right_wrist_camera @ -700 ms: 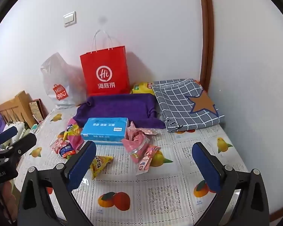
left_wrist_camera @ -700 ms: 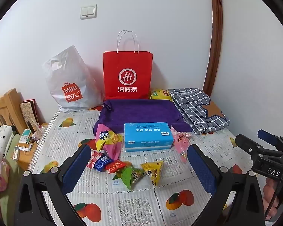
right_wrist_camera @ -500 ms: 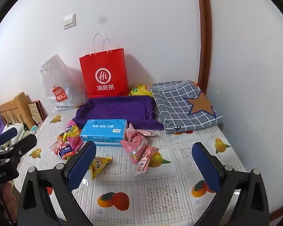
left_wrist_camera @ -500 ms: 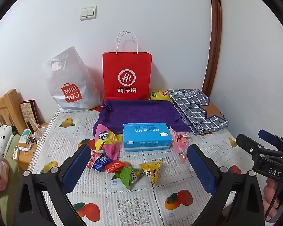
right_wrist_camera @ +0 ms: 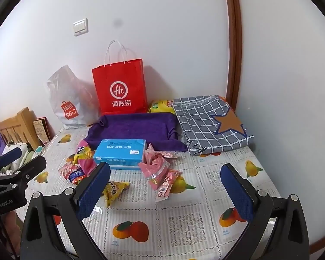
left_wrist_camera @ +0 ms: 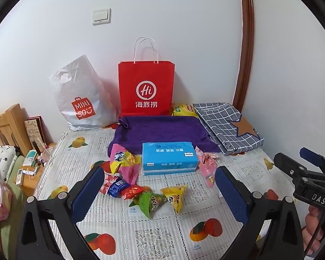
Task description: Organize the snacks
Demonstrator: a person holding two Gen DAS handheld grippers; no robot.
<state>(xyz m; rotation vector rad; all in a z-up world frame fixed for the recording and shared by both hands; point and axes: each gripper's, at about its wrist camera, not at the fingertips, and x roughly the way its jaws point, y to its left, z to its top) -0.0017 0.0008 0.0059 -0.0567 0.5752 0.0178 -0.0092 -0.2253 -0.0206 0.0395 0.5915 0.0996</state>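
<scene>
Both grippers hover over the fruit-print tablecloth (left_wrist_camera: 162, 234), angled down at it. The left gripper (left_wrist_camera: 160, 186) has its jaws spread wide, nothing between them; the right gripper (right_wrist_camera: 165, 183) is just as wide and just as empty. Snacks lie scattered: a green triangular packet (left_wrist_camera: 148, 201) touching a yellow triangular packet (left_wrist_camera: 176, 196), small red and blue wrappers (left_wrist_camera: 121, 189) to their left, pink packets (right_wrist_camera: 156, 169) just right of the blue tissue pack (left_wrist_camera: 170, 158). Behind, a purple cloth tray (left_wrist_camera: 162, 130) and a red paper bag (left_wrist_camera: 146, 88) at the wall.

Both wrist views angled down, sharing blue tissue box (left_wrist_camera: 170, 158) (right_wrist_camera: 120, 153)
</scene>
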